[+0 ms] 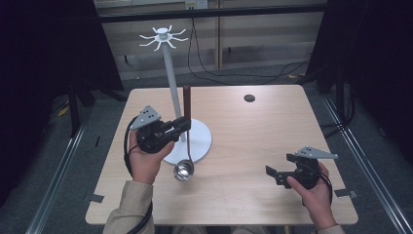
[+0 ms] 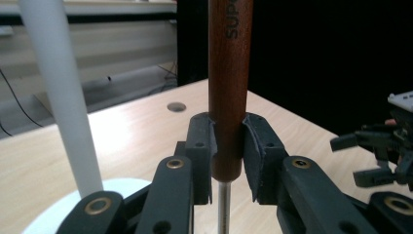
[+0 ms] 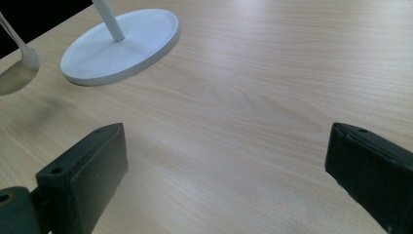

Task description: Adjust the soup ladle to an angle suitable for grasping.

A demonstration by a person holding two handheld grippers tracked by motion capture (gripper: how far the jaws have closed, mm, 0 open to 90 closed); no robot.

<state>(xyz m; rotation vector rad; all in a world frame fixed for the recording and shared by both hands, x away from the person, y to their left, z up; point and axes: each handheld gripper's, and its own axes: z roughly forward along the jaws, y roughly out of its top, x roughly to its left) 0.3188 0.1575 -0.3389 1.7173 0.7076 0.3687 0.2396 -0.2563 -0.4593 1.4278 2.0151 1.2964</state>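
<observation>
High view, left to right: the left gripper (image 1: pixel 182 124) is clamped on the brown wooden handle (image 1: pixel 187 101) of a ladle held upright, its steel bowl (image 1: pixel 183 171) hanging low over the table (image 1: pixel 253 146) beside the white stand (image 1: pixel 168 73). Left gripper view adds the pads (image 2: pixel 255 146) pinching the handle's lower end. Farther right, the right gripper (image 1: pixel 273 174) hovers wide open, holding nothing; its own view shows the stand's round base (image 3: pixel 122 46).

The ladle (image 1: pixel 185 136) stands upright just before the stand (image 1: pixel 170 92), left on the table (image 1: pixel 253 146).
</observation>
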